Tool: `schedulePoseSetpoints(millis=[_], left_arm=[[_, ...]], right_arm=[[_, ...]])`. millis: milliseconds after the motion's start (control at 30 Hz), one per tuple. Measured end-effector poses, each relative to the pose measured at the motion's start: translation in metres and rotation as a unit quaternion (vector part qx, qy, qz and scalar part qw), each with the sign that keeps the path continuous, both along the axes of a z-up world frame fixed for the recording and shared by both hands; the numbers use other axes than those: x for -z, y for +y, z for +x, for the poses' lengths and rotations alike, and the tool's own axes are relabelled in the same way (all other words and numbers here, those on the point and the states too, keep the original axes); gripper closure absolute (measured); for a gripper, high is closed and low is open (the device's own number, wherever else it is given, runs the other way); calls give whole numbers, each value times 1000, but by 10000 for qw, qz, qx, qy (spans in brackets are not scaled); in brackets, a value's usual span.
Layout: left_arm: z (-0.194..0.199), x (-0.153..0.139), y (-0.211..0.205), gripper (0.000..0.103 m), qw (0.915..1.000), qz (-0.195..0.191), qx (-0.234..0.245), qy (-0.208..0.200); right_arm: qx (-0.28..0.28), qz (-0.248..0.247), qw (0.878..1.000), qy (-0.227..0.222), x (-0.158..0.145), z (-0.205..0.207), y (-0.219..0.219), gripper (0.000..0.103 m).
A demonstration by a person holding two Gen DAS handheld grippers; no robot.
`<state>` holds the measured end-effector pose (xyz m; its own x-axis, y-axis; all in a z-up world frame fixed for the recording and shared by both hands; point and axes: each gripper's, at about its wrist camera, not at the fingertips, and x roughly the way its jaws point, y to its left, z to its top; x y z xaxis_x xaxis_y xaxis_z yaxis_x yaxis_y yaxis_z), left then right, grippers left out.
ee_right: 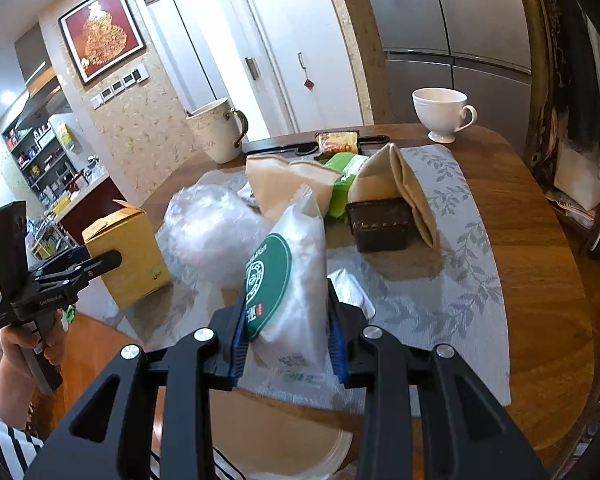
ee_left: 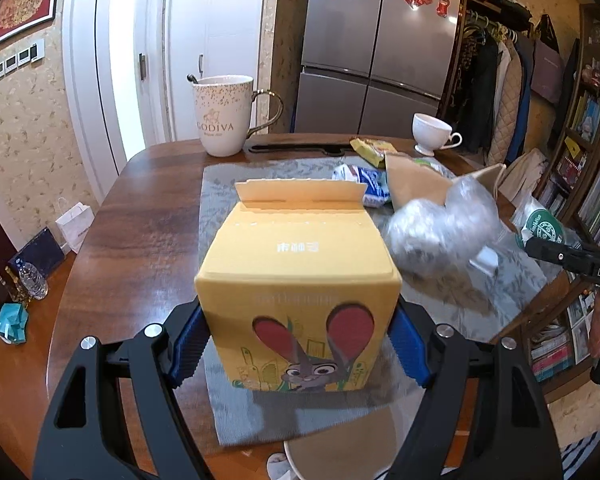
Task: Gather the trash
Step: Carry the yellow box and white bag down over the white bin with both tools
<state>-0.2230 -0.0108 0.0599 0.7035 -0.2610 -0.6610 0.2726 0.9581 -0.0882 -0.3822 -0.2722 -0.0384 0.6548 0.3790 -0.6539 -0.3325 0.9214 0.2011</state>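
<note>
The round wooden desk carries a grey leaf-patterned mat, and most of the litter lies on that mat. The biggest piece, a yellow cardboard box with a cartoon rabbit on its front, sits clamped between the blue-padded fingers of the left gripper, near the desk's front edge. Beside it lies a crumpled clear plastic bag. Behind are two tan paper bags, a green packet, a dark brown tray, a blue-and-white wrapper and a yellow snack packet.

The right gripper has its fingers pressed together on a white plastic bag with a green round logo, lifting it above the mat.

A tall mug and a white teacup stand at the far rim; they look like keepers. As I judge it, collecting has barely begun: two pieces are in hand, the rest is untouched, and no bin shows for certain.
</note>
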Motion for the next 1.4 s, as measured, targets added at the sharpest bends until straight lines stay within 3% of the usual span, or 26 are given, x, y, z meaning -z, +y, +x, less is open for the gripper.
schedulePoseSetpoints(millis=[400, 700, 867, 1000, 1200, 1400], left_arm=[[-10, -2, -7, 25, 9994, 16, -329, -98], [-35, -11, -19, 25, 9969, -6, -739, -266], [-60, -14, -26, 25, 9963, -48, -840, -167], [-82, -14, -34, 25, 9978, 57, -651, -89], [-111, -9, -40, 25, 9997, 166, 140, 88], [-127, 16, -39, 25, 9955, 75, 734, 603]], right_arm=[[98, -26, 9999, 70, 11, 6, -12, 70], [-425, 175, 9989, 50, 5, 10, -22, 70], [-811, 310, 9961, 140, 1, -2, -23, 70], [-960, 375, 9945, 171, -3, -25, -20, 70], [-938, 338, 9947, 259, 1, -67, -3, 70], [-984, 107, 9934, 589, 26, -95, 25, 70]])
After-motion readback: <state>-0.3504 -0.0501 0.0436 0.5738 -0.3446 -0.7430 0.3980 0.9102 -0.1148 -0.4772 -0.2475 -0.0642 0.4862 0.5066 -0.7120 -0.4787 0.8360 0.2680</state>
